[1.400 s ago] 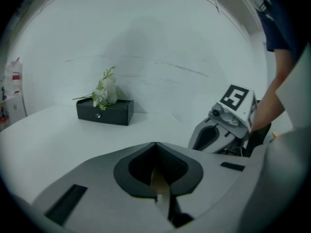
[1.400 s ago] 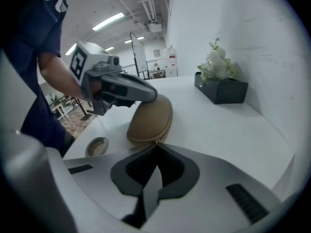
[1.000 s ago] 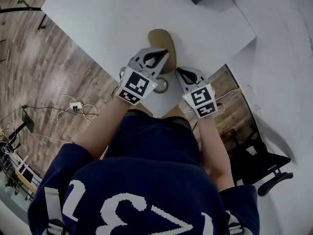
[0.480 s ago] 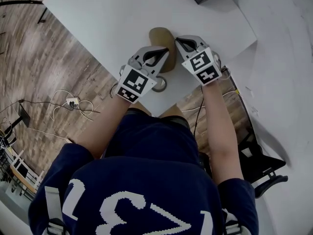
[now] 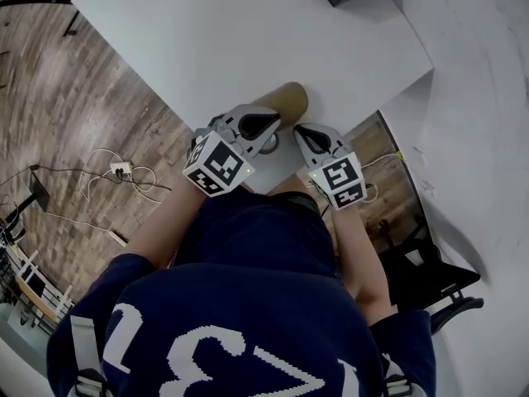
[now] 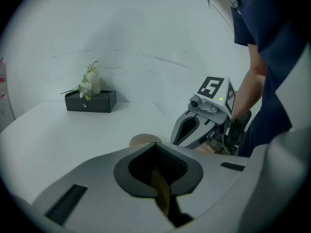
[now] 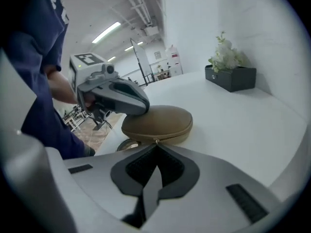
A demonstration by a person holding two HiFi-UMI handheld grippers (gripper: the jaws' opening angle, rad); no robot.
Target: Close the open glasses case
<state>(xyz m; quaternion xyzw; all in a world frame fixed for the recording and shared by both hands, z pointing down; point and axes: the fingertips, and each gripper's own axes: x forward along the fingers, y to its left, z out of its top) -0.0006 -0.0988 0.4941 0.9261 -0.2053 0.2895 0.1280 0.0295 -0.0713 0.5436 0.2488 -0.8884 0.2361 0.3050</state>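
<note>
The glasses case lay at the near edge of the white table, right in front of me. Its long axis ran crosswise, slanting a little away toward my right. Its lid looked already down, with the seam running round the side and the zip pull facing my right tongs.

My left tongs were the nearer pair. Their nose sat on top of the case at its left end, and from the right tongs' view they seemed to rest on the lid. Their jaws were drawn together. A thin tan sliver showed along the line where they met, and I could not tell whether that was the case or only its colour.

My right tongs were pressed together with nothing between them. They stopped just short of the case and did not touch it, pointing at the middle of its long side. As I judged it, any further press or zip pull would fall to that hand, reaching straight ahead to the seam.
</note>
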